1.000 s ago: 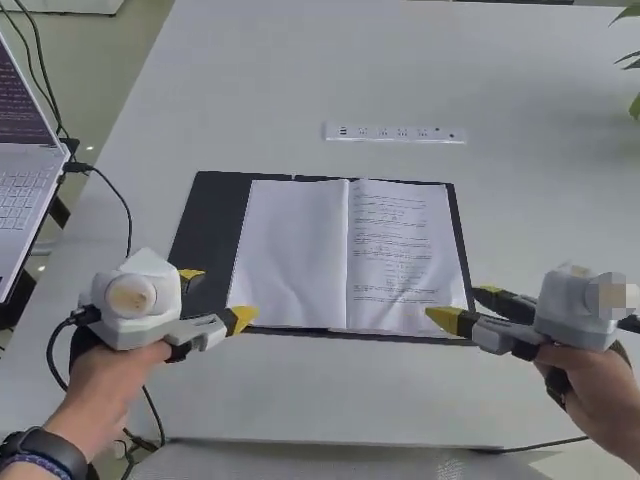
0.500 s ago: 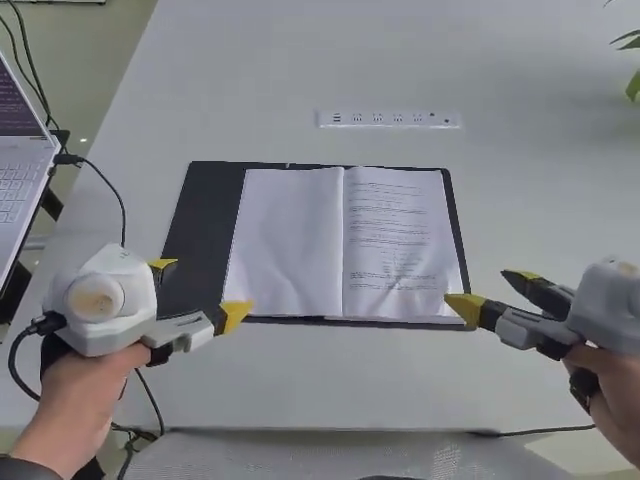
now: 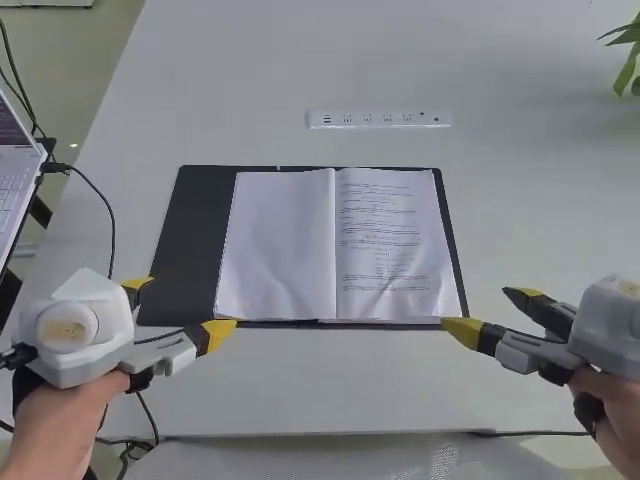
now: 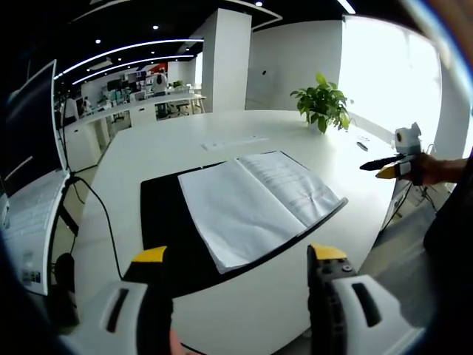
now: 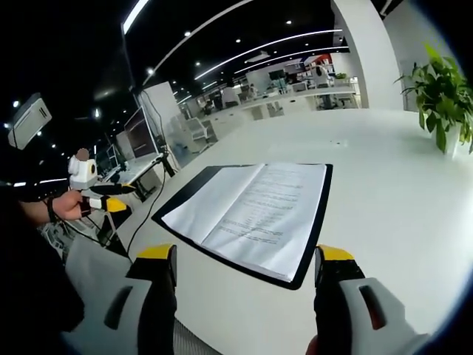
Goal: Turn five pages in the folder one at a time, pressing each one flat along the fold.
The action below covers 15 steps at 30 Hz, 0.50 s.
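Jaws gape, left gripper (image 3: 178, 307) and right gripper (image 3: 490, 311); folder (image 3: 195, 240) print seemingly unreadable.

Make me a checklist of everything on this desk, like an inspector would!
Surface: white table, flat and pale.
Job's things: black folder lies open and flat; left page blank, right page printed.
Clutter: white power strip beyond the folder; laptop at the left edge.
Grippers: left gripper and right gripper are both open, holding nothing, near the folder's front corners.
Cables: black cable runs from the laptop side along the table's left edge.
Surroundings: green plant at the far right; open office with desks behind.
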Tool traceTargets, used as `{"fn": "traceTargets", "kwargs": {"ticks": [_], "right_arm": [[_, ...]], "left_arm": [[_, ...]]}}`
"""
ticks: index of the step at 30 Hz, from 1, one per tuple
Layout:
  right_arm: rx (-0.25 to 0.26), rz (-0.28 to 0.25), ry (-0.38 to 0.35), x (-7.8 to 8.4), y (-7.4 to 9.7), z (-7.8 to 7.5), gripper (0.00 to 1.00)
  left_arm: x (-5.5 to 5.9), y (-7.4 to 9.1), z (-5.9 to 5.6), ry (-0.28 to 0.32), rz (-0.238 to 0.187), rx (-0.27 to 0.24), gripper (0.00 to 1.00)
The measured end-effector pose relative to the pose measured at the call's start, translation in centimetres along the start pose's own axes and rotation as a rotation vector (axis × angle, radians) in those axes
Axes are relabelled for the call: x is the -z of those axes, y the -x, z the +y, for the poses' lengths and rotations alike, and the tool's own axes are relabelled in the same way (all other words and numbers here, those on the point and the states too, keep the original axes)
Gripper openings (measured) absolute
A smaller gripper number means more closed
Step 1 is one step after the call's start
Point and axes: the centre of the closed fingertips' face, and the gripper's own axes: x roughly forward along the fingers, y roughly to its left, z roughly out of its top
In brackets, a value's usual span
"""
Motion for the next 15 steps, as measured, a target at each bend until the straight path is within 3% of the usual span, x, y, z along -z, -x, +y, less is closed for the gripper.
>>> {"fn": "traceTargets", "kwargs": {"ticks": [15], "right_arm": [[0.017, -0.007, -0.012, 0.0, 1.1, -0.5, 0.75]], "left_arm": [[-2.2, -2.4, -1.9, -0.046, -0.010, 0.052, 0.72]]}}
